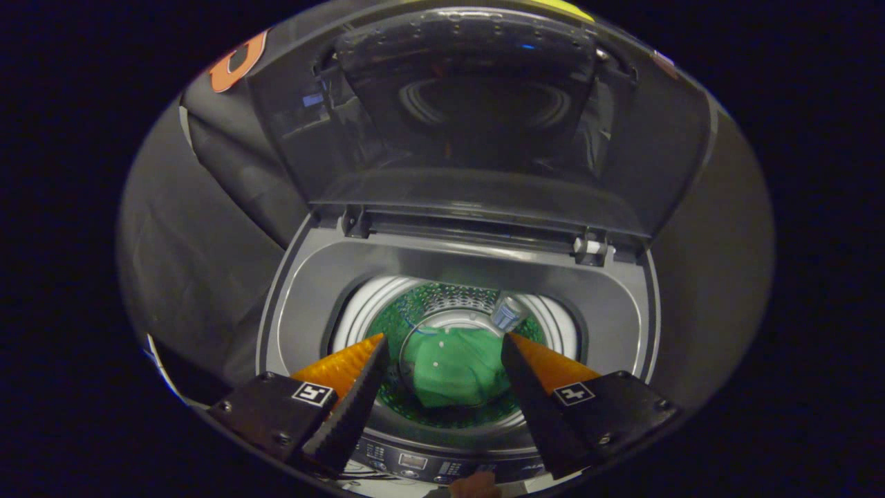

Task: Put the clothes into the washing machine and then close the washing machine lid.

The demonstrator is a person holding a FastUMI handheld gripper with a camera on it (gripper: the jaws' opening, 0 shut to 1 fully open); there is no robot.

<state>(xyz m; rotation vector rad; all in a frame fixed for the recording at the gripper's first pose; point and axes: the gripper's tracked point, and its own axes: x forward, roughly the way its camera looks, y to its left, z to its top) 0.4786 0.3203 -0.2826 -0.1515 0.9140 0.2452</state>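
1. Nearest the camera, the gripper has its two fingers spread wide apart with nothing between them; each finger base carries a small square marker.
2. Just below and between the finger bases, a bit of a person's hand shows, next to the control panel of the washing machine.
3. The control panel, with its small buttons and a little display, runs across the near rim of the machine, partly hidden behind the fingers.
4. Ahead of the fingers and down in the gap between their tips lies the green garment, crumpled at the bottom of the drum. It touches neither finger and sits well below them.
5. The drum's perforated wall takes a green tint around the cloth, and a white ring circles the drum opening.
6. Beyond the tip of the right finger, at the drum's far edge, a small bluish cylindrical part stands tilted; what it is cannot be told.
7. Beyond the drum, the grey top frame of the machine surrounds the opening.
8. Farther still, the lid stands raised on two hinges at the back of the frame, its dark glossy panel reflecting the drum.
9. Dark cloth hangs behind and on either side of the machine.
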